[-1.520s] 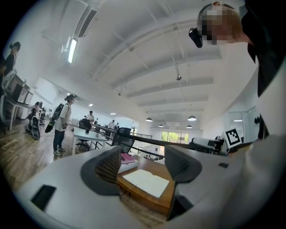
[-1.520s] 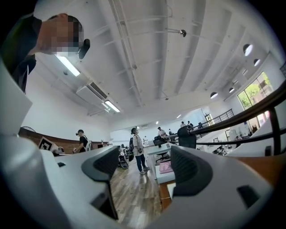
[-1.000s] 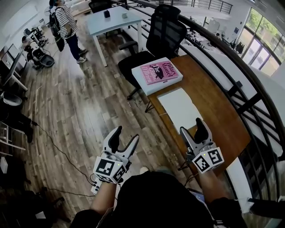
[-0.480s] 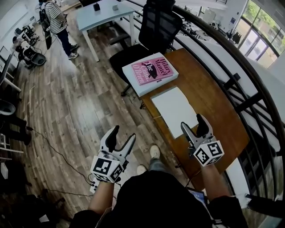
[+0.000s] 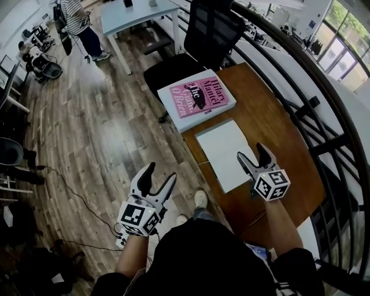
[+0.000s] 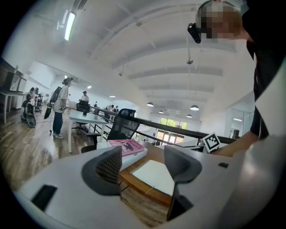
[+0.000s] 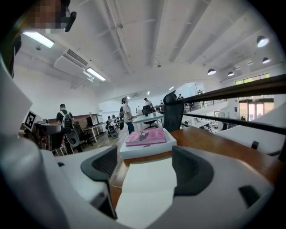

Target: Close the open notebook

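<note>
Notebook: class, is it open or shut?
Open, it seems: the notebook lies flat on the table showing a bare white page, no cover over it.

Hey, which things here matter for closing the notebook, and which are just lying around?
For the job: white notebook; right gripper, open, by its near edge; left gripper, open, over the floor.
Just lying about: pink book; black office chair; pale table farther off.
</note>
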A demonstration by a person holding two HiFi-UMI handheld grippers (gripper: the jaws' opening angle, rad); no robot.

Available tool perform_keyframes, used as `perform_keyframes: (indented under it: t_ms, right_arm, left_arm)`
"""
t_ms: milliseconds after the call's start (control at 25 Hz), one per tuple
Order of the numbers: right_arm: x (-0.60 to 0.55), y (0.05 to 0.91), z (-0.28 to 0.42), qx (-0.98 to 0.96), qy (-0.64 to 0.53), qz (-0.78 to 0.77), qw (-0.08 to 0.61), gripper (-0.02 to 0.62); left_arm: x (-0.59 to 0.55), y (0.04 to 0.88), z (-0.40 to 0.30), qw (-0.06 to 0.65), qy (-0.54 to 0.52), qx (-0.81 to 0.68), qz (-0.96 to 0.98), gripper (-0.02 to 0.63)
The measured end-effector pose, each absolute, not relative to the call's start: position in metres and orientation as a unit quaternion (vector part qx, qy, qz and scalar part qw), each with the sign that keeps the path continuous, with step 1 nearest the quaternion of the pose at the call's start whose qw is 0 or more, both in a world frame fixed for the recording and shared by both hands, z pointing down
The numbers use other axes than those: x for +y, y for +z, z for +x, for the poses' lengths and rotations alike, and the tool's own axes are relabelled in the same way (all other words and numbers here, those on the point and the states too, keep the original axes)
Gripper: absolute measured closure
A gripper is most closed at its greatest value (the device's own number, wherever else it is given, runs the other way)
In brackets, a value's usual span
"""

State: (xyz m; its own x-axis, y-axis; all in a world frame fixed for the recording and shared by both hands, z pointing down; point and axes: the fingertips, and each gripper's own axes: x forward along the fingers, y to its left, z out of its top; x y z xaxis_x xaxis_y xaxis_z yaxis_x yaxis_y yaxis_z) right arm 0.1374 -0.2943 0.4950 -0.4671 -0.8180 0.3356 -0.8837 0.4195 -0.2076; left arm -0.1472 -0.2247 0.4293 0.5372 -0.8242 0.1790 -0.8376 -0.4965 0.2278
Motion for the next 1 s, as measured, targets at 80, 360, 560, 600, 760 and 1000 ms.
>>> perform_keyframes:
  t_ms: [80, 360, 560, 600, 760, 1000]
  right_arm:
    - [-0.307, 0.513, 0.144, -0.835, 0.194, 0.503, 0.110, 0.224]
    - [-0.335, 0.573, 0.161, -0.824, 0.236, 0.488, 0.167, 0.219]
    - [-0.343, 0.616, 0.168, -0.812, 0.265, 0.480, 0.201, 0.215]
    - [-0.344, 0.624, 0.169, -0.809, 0.270, 0.480, 0.206, 0.210]
    - [-0.350, 0.646, 0.175, -0.801, 0.287, 0.479, 0.218, 0.198]
    - [-0.356, 0.659, 0.169, -0.806, 0.286, 0.466, 0.225, 0.192]
  left_arm:
    - [-0.232, 0.437, -0.144, 0.152, 0.030, -0.483, 0.862, 0.311]
    - [-0.251, 0.464, -0.132, 0.179, 0.050, -0.486, 0.854, 0.311]
    - [-0.259, 0.480, -0.119, 0.193, 0.068, -0.477, 0.855, 0.311]
    - [-0.259, 0.483, -0.118, 0.196, 0.073, -0.476, 0.854, 0.311]
    - [-0.260, 0.493, -0.117, 0.206, 0.085, -0.478, 0.850, 0.311]
    - [-0.262, 0.509, -0.120, 0.222, 0.098, -0.486, 0.840, 0.311]
